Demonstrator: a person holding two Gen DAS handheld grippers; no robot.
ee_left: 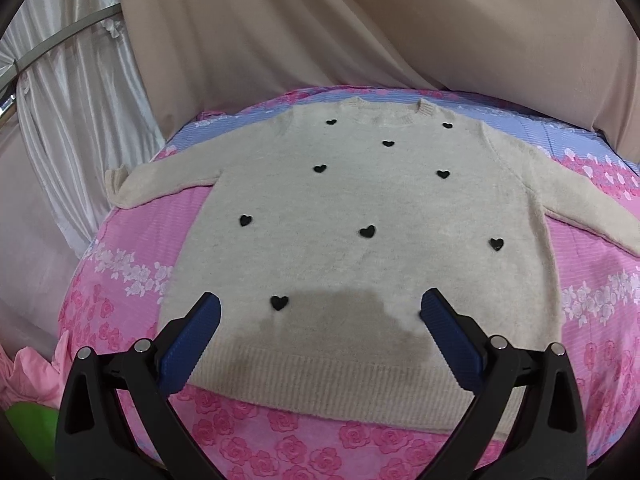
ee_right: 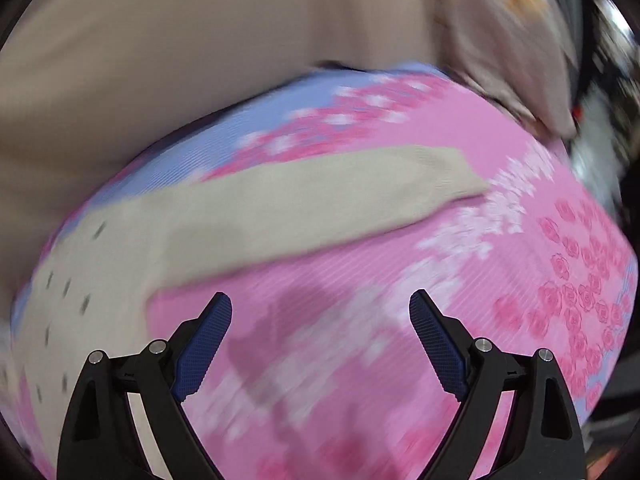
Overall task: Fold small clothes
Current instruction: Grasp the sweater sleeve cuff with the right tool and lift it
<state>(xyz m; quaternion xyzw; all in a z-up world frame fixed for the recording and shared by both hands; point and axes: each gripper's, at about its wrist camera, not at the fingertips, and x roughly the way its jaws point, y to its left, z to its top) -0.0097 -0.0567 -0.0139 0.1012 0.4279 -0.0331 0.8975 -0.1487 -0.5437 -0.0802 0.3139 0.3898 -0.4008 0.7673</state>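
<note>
Jaws wide and empty on left gripper (ee_left: 320, 308) and right gripper (ee_right: 320, 308); sweater (ee_left: 360, 208) flat, unfolded; next likely needs grasping right sleeve (ee_right: 320, 196).

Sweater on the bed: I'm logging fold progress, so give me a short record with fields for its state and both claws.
garment: cream sweater with black hearts, lying flat and unfolded, front up
surface: pink floral bedsheet
sleeves: both spread outward; right sleeve lies straight
left claw: open, above the hem, holding nothing
right claw: open, over the sheet near the right sleeve, holding nothing
right view: motion-blurred
</note>
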